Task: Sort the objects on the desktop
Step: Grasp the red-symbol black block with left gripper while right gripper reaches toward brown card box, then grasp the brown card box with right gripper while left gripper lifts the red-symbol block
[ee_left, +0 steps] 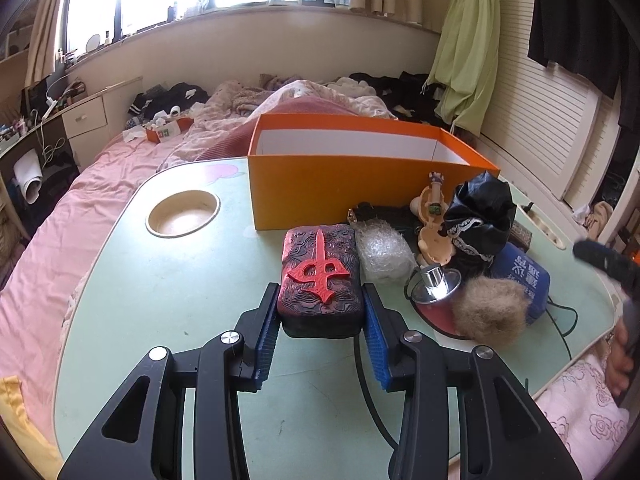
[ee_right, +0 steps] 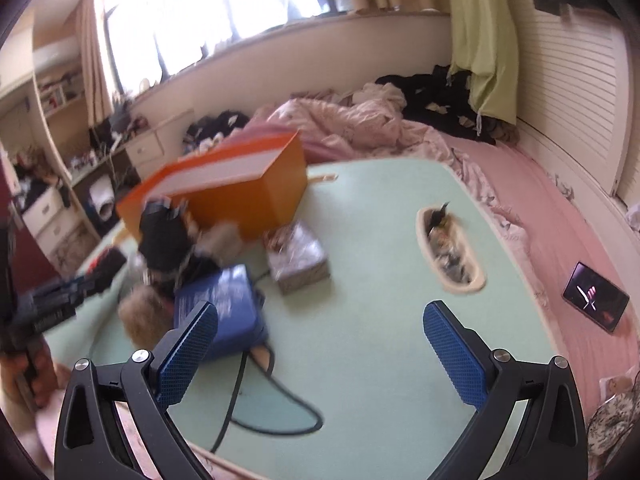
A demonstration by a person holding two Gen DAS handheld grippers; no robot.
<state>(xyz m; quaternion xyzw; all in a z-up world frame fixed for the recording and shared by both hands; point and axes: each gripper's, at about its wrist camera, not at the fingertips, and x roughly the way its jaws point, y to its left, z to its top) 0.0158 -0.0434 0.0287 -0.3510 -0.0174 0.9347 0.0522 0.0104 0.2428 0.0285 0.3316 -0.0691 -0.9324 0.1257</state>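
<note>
A dark carved block with a raised red character sits low over the pale green table, in front of an open orange box. My left gripper is shut on the block, its blue pads pressed against the two sides. In the right wrist view, my right gripper hangs open above bare table with nothing between its fingers. To its left lie a blue pouch and a fur ball. The orange box lies beyond them, blurred.
Right of the block lie a bubble-wrap bundle, a figurine, black cloth and a shiny metal piece. A small patterned box and an oval recess lie ahead of the right gripper. A pink bed surrounds the table.
</note>
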